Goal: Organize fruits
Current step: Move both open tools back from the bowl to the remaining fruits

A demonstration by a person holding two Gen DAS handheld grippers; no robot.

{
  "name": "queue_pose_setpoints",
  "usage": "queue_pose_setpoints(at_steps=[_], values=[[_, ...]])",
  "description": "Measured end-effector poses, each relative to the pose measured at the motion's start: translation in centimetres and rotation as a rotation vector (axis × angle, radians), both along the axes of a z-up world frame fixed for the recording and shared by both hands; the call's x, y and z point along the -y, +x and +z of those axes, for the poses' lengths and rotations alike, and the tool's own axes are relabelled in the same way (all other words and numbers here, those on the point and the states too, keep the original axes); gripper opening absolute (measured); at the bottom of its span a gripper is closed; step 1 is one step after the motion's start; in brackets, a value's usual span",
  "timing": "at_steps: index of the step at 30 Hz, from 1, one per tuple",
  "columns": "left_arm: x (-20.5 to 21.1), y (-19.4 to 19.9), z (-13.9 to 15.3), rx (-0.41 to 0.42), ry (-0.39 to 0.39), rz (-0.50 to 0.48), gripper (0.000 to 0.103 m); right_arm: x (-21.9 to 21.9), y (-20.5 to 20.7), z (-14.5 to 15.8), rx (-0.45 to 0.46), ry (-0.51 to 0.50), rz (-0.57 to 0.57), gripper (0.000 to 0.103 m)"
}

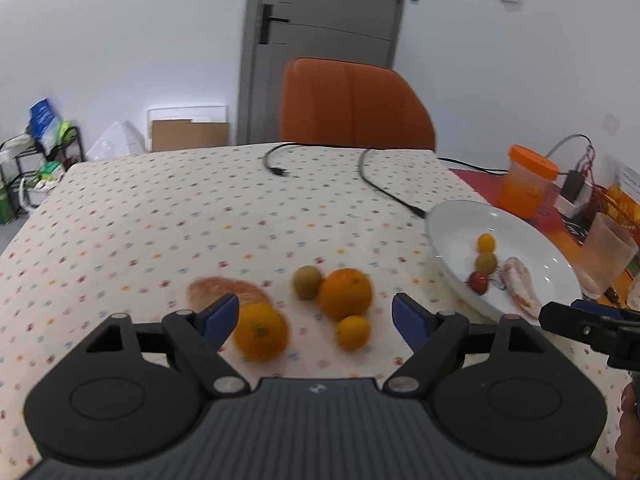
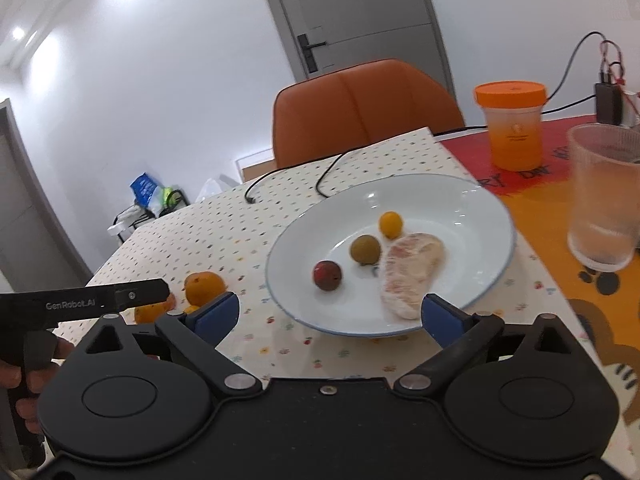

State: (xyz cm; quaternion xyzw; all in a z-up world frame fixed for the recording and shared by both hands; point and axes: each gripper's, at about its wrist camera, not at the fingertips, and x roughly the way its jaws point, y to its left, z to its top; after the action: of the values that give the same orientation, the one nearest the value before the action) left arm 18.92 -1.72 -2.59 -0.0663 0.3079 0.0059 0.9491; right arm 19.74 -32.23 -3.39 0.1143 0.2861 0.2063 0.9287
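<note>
Four fruits are sitting on the plate (image 2: 486, 216); several are waiting on the table (image 1: 160, 216). Both tongs, left (image 1: 316, 312) and right (image 2: 330, 314), are gaping empty. Next, left probably needs closing around an orange (image 1: 261, 331).

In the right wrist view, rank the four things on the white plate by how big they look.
1. Peeled pomelo segment, clearly largest.
2. Red fruit and green-brown fruit: these look alike, and the red one is nearer the camera, so no ranking.
3. Small yellow fruit, smallest and farthest.

Loose fruit (image 1: 344, 298) left of plate (image 1: 452, 232).
</note>
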Motion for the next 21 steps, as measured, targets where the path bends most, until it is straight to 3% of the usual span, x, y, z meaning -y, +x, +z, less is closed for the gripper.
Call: queue_pose_setpoints(at_steps=[10,21], values=[[-3.4,-1.9,-0.6,-0.012,-0.018,0.100,0.082,-2.9,0.5,0.5,0.027,-0.007,0.085,0.099],[-4.6,-2.7,-1.3,-0.026,-0.031,0.121,0.082,-5.9,0.2,1.2,0.062,-0.046,0.159,0.099]])
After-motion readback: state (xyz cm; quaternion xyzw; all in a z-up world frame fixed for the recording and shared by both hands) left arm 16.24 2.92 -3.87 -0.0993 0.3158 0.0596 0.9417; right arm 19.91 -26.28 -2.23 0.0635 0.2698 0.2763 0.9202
